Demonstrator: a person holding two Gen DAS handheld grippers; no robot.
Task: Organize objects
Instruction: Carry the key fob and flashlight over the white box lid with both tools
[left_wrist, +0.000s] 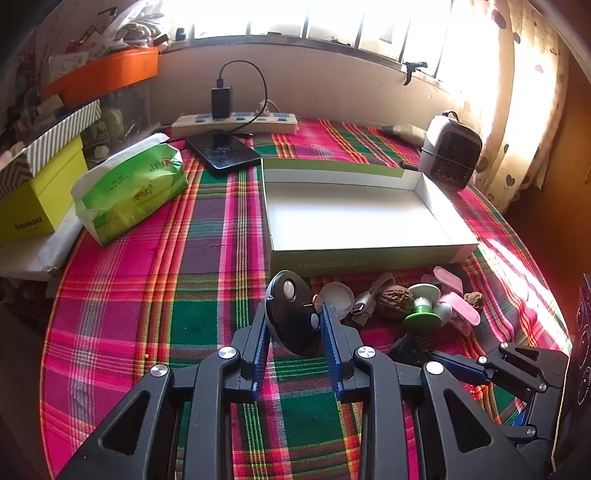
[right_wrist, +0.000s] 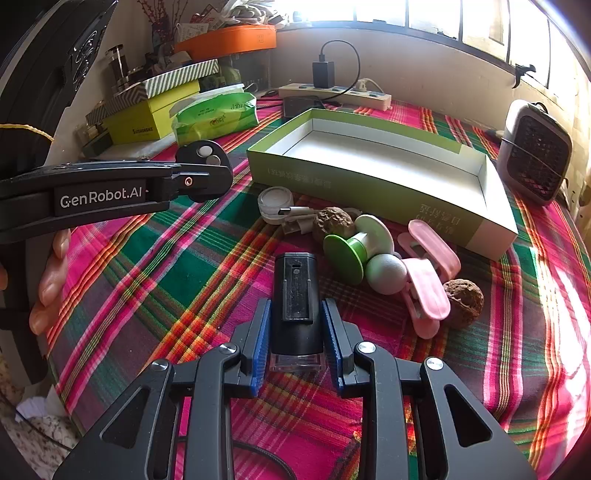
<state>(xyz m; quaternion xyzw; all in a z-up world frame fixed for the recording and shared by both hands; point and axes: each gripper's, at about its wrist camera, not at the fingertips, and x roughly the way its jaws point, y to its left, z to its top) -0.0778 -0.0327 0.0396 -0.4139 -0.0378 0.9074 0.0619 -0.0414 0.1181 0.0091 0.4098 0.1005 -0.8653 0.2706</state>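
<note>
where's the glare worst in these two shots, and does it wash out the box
Left wrist view: the window is blown out white and the open box floor glares nearly featureless. Right wrist view: window still overexposed, but the box interior keeps its shading; fisheye bends both tablecloth edges.

Black tongs (left_wrist: 295, 334), blue ribbed pads (right_wrist: 260, 341), silver screws.

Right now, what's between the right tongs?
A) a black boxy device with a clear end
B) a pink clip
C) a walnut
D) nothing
A: in the right wrist view the right tongs close their blue pads on both sides of the black boxy device, while the pink clips and walnuts lie loose on the plaid cloth.
</note>
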